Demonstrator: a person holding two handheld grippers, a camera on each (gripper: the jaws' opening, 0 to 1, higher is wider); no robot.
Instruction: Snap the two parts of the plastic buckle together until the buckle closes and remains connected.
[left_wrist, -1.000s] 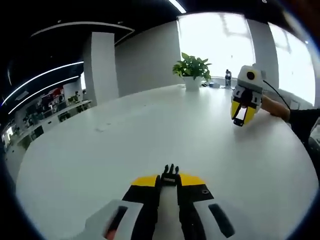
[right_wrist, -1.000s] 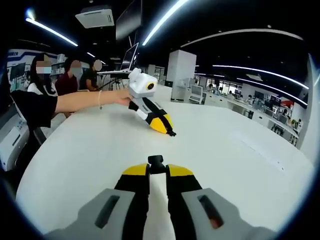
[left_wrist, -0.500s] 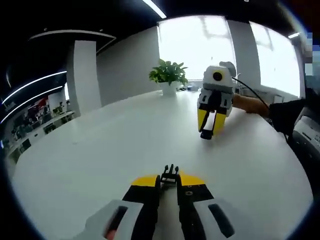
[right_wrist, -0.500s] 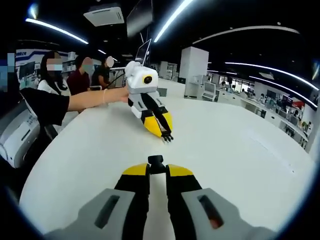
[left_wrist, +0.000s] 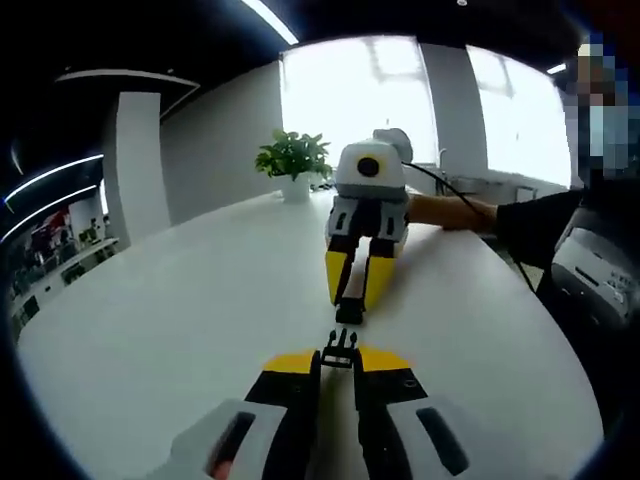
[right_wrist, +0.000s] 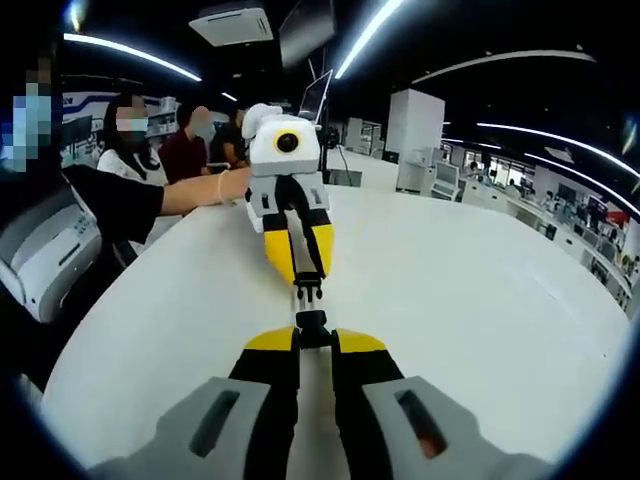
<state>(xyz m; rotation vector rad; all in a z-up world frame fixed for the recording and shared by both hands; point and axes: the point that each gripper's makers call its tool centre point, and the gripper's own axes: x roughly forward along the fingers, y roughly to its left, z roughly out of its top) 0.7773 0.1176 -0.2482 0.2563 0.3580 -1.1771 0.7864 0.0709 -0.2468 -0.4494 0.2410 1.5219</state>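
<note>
Pronged black plastic buckle half (left_wrist: 340, 349) facing blocky socket half (left_wrist: 348, 312), apart.

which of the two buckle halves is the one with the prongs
The pronged buckle half is the one shut in the left gripper, tips forward. The right gripper holds the blunt socket half.

Looks like a big open-plan office or tech lab to me. I'm working over a large round white table (left_wrist: 180, 300), dark ceiling with long strip lights (right_wrist: 375, 35) and a ceiling air unit (right_wrist: 235, 22). Left gripper view has tall bright windows (left_wrist: 400, 100), a white pillar (left_wrist: 132, 165) and a potted plant (left_wrist: 292, 160) at the table's far edge. Right gripper view has rows of desks with screens (right_wrist: 560, 220) in the background, a laptop (right_wrist: 318, 100), people seated (right_wrist: 185, 150) behind the table, and a grey printer-like machine (right_wrist: 40, 250) at the left
</note>
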